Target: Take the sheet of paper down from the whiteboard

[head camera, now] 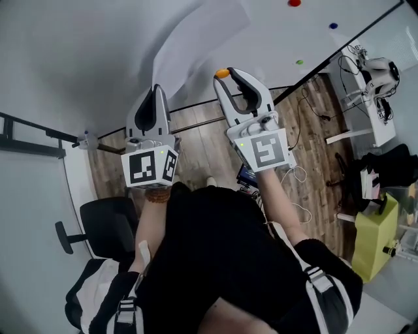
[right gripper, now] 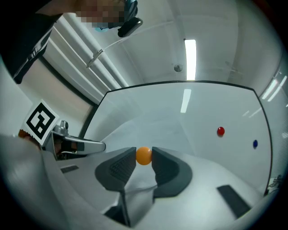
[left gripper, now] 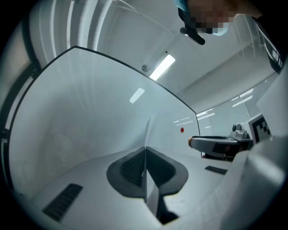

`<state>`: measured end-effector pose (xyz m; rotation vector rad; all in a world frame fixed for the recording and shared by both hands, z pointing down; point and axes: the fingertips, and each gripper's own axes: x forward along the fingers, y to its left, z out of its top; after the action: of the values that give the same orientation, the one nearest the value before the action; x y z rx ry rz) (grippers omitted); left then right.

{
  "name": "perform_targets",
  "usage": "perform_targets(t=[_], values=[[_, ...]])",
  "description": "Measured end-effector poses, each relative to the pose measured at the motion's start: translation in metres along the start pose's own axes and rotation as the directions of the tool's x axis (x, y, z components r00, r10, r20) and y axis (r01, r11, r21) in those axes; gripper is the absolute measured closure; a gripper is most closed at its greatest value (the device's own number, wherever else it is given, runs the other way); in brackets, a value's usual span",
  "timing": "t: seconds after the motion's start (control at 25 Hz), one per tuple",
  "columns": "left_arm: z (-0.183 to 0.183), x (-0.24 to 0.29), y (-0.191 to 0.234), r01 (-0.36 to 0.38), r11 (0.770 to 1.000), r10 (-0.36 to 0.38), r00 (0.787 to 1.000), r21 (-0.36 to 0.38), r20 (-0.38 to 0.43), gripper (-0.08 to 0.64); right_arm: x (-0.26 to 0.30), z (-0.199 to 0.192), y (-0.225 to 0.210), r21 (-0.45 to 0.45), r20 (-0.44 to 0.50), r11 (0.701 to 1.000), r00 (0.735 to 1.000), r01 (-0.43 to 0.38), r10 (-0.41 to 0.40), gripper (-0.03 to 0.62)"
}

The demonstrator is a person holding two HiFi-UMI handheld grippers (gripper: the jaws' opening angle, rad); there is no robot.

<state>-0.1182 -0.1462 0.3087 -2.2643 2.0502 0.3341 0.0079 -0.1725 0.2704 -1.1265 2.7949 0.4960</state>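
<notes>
At the lower edge of the whiteboard (head camera: 85, 65), a person works two hand-held grippers to free the sheet of paper (head camera: 202, 36), which bows away from the board's face and runs up toward its upper edge. The left gripper (head camera: 157, 91) has its fingers pressed together on the sheet's lower edge, a thin line of paper showing between the pads in the left gripper view (left gripper: 147, 130). The right gripper (head camera: 230, 75), just beside it, pinches a round orange magnet (right gripper: 144, 155) at the very tips of its fingers, close to the board. A red magnet (head camera: 294, 2), a blue magnet (head camera: 334, 26) and a green magnet (head camera: 299, 62) sit well apart from the sheet, toward the board's right edge. Whether anything else pins the sheet's upper part cannot be told from these views. If something does, a pull from the left gripper would likely crease or tear the paper at the pinch. The magnet looks like the shakier hold: a small ball caught only by the fingertips could squirt out and drop to the wooden floor (head camera: 215, 143), or snap back onto the board. A thin sheet held by one edge may also slide free of the pads.
</notes>
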Motion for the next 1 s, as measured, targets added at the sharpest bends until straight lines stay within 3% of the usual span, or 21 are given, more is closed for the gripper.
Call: perform_targets(t=[0.36,0.76,1.0], values=[[-0.014,-0.014,0.003,-0.068,0.996,0.071,0.996,0.055,-0.049,0.551,-0.005,-0.018,0.021,0.044,-0.027,0.998,0.999,0.040,-0.039,0.485],[-0.027,-0.021,0.008,-0.090,0.985,0.102,0.992,0.148,-0.072,0.551,0.000,-0.033,0.040,0.043,-0.058,0.996,0.995,0.079,-0.077,0.485],[-0.038,-0.023,0.010,-0.106,0.982,0.122,0.988,0.155,-0.095,0.551,0.000,-0.042,0.060,0.044,-0.071,0.997,0.996,0.061,-0.058,0.486]])
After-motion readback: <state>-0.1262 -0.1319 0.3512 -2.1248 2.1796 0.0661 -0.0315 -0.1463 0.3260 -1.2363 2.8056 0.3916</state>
